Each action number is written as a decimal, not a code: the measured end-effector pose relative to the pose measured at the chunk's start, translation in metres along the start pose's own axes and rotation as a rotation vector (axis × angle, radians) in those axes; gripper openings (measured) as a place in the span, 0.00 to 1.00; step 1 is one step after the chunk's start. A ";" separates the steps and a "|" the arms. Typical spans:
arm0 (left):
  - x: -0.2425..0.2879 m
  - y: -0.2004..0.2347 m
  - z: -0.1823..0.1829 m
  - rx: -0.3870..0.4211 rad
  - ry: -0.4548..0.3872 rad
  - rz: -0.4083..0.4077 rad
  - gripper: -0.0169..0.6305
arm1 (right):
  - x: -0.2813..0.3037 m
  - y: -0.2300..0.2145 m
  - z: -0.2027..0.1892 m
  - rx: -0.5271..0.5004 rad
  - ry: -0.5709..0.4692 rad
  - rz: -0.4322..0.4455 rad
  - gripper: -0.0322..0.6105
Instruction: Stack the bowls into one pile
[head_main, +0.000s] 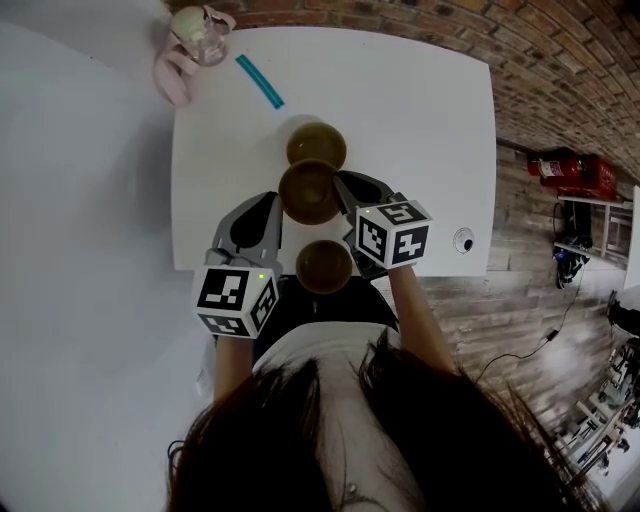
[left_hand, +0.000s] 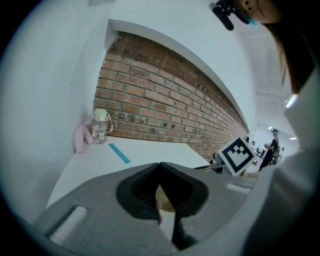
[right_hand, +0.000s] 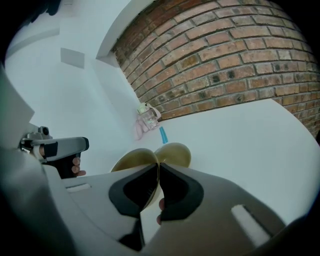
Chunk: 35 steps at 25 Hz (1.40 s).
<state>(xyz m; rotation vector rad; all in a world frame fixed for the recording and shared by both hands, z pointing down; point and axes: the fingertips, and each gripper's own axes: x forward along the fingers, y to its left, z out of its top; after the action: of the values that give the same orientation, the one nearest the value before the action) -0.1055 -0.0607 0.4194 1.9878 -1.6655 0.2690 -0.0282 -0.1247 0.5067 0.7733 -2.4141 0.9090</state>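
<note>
Bowls look thin-walled, stiff, light, probably slick; we judge a rim pinch best, then a gentle lowering.

Right tool (right_hand: 158, 167) clamped on right rim of middle bowl (head_main: 308, 192). Bowl seems raised, overlapping near side of far bowl (head_main: 316, 146) at bench (head_main: 420, 120) centre.

Near bowl (head_main: 324, 266) at bench's near edge, between tools.

Left tool (left_hand: 160, 167) closed, tips meeting, nothing clamped that we see, just beside middle bowl's left rim.
</note>
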 end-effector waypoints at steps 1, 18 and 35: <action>0.000 0.000 0.001 0.000 -0.001 0.001 0.03 | 0.000 -0.001 0.003 0.002 -0.005 0.000 0.08; 0.013 0.005 0.007 -0.006 0.004 0.008 0.03 | 0.008 -0.021 0.025 0.027 -0.045 -0.025 0.08; 0.029 0.015 0.004 -0.028 0.035 0.028 0.03 | 0.026 -0.042 0.032 0.095 -0.049 -0.039 0.08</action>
<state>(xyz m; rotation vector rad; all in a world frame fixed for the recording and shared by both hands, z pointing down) -0.1137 -0.0890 0.4340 1.9298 -1.6673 0.2870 -0.0273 -0.1826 0.5188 0.8846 -2.4032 1.0068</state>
